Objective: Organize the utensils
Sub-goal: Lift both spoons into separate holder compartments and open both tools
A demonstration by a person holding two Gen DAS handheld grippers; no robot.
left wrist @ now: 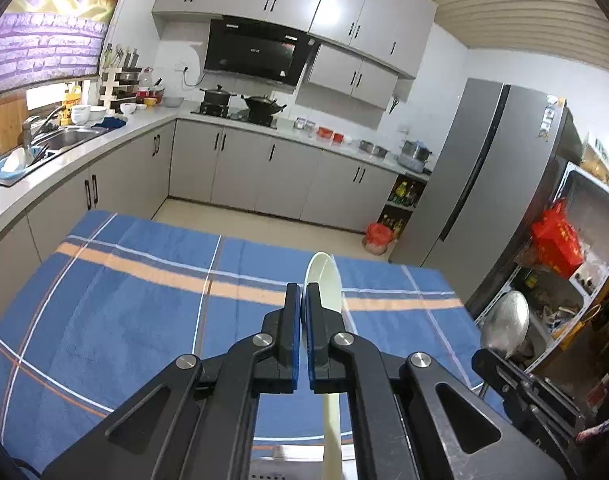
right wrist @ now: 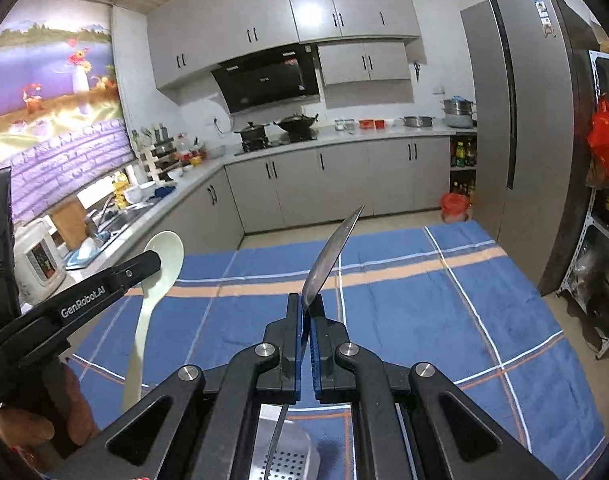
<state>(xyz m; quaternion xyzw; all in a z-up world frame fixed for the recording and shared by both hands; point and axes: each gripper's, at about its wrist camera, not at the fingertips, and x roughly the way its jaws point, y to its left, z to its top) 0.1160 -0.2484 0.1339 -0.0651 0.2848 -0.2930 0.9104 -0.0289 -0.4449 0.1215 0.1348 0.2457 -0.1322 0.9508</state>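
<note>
Two utensils are being held, one by each of two black grippers. A cream plastic spoon [left wrist: 323, 280], smooth and oval-bowled with a long flat handle, is being clamped edge-on between the blue pads of the left gripper [left wrist: 303, 300]. A thin, mirror-bright metal spoon [right wrist: 331, 254] is being pinched by the neck in the right gripper [right wrist: 306, 312], its bowl being raised above the table. Both are being carried over one blue towelling cloth [right wrist: 424, 320], crossed by white lines and an orange band. One perforated steel holder [right wrist: 288, 456] is being glimpsed below the right gripper, at the cloth's near edge.
</note>
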